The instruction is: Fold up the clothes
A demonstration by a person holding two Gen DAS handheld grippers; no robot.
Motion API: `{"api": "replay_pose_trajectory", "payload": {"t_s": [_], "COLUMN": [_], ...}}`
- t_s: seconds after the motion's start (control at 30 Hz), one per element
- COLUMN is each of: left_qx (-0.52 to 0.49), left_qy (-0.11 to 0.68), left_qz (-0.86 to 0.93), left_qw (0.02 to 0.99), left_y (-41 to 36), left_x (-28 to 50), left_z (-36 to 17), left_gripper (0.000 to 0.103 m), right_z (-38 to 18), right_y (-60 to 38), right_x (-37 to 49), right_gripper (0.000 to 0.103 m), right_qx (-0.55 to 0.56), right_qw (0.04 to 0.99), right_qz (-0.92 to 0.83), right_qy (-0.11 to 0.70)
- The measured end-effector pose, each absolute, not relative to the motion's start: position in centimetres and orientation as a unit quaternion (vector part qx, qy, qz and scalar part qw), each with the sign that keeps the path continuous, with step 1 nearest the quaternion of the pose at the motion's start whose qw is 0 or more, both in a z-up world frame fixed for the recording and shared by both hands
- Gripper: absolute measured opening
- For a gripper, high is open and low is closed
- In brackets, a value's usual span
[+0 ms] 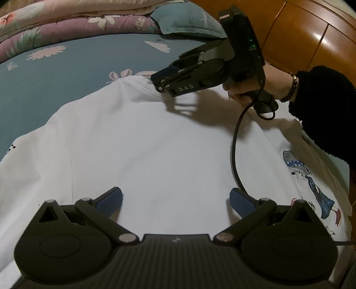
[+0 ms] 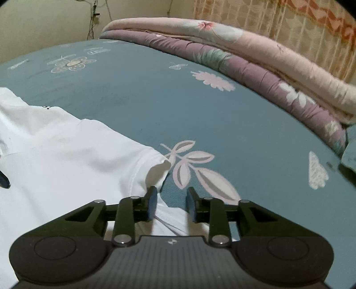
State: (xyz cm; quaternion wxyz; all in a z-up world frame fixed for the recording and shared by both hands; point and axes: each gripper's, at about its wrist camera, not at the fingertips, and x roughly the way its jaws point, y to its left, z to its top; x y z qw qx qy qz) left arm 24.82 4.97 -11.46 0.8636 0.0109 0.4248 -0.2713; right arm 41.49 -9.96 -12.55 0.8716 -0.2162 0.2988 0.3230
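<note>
A white T-shirt [image 1: 155, 144] lies spread flat on the teal flowered bed sheet [image 1: 66, 73], with a blue cartoon print [image 1: 311, 177] near its right edge. My left gripper [image 1: 175, 200] hovers over the shirt's near part, open wide with nothing between its fingers. A hand in a black fleece sleeve holds my right gripper [image 1: 159, 83] at the shirt's far edge. In the right wrist view the right gripper [image 2: 171, 204] is partly open, and the shirt's [image 2: 66, 166] curled hem corner [image 2: 159, 166] lies just ahead, with white cloth showing between the fingers [image 2: 151, 204], unclamped.
Folded purple and pink quilts [image 2: 267, 73] are stacked along the bed's far side, next to a teal pillow [image 1: 184, 20]. A wooden headboard [image 1: 311, 33] stands at the right. The right gripper's black cable [image 1: 234, 144] hangs over the shirt. Bare sheet [image 2: 200, 106] stretches beyond the shirt.
</note>
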Motion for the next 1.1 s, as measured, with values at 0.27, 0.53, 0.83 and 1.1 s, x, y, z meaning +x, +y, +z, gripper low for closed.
{"api": "replay_pose_trajectory", "payload": {"t_s": [0.27, 0.53, 0.83, 1.1], "left_qx": [0.007, 0.005, 0.005, 0.015], "left_qy": [0.418, 0.414, 0.422, 0.383], "left_qz": [-0.278, -0.279, -0.263, -0.254], "left_qw": [0.865, 0.866, 0.868, 0.888], "left_y": [5.3, 5.5, 6.3, 6.6], "left_x": [24.8, 24.7, 24.8, 29.0], "left_z": [-11.7, -11.8, -10.9, -9.2], "left_gripper": [0.102, 0.102, 0.102, 0.102], "right_z": [-13.2, -12.2, -10.0, -11.0], "right_y": [-8.3, -6.4, -10.3, -14.4], "right_x": [41.9, 44.8, 43.1, 42.9], "right_gripper": [0.044, 0.029, 0.057, 0.057], "right_qx": [-0.218, -0.194, -0.199, -0.149], "right_qw": [0.864, 0.888, 0.875, 0.88], "right_qz": [0.339, 0.314, 0.299, 0.255], "right_qy": [0.301, 0.274, 0.323, 0.372]}}
